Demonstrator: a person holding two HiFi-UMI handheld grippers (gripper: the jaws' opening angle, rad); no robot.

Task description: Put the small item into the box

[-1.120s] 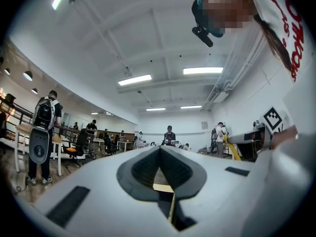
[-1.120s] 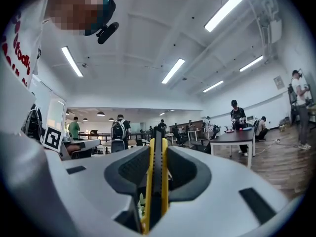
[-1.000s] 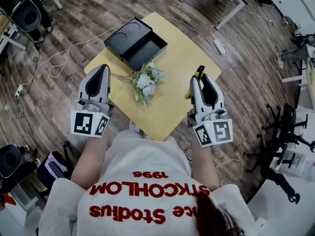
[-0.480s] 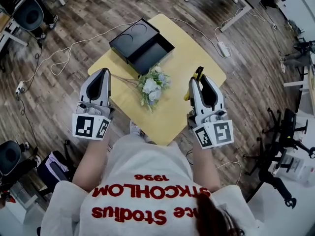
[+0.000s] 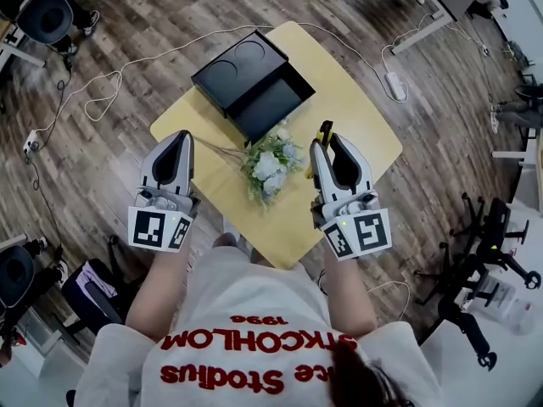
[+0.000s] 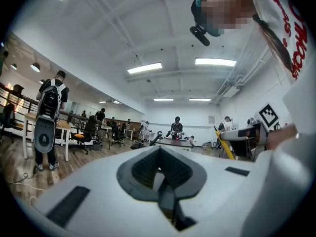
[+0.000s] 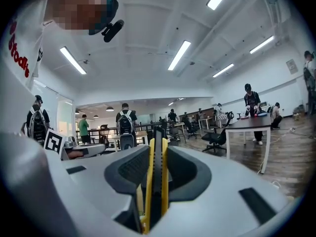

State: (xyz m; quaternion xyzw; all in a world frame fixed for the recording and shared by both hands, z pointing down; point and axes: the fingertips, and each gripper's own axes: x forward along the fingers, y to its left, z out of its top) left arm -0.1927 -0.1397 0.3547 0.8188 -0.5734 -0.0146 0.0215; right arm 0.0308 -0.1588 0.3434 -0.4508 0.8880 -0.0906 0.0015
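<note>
An open black box (image 5: 270,103) sits at the far side of the yellow table (image 5: 356,121), its lid (image 5: 229,64) lying attached beside it. My right gripper (image 5: 326,145) is shut on a yellow and black utility knife (image 5: 324,131), whose tip pokes out past the jaws. In the right gripper view the knife (image 7: 157,177) stands on edge between the pads of that gripper (image 7: 157,154). The right gripper hovers over the table just right of the flowers, short of the box. My left gripper (image 5: 180,137) (image 6: 159,154) hovers at the table's left edge, jaws together with nothing between them.
A bunch of white and pale blue artificial flowers (image 5: 273,163) lies mid-table between the grippers. A white cable (image 5: 110,79) and a power strip (image 5: 396,84) run over the wood floor. An office chair (image 5: 41,11) stands far left, black stands (image 5: 475,270) at the right.
Both grippers have moved forward over the table. The right one, still holding the knife, has shifted left toward the flowers and nearer the box.
</note>
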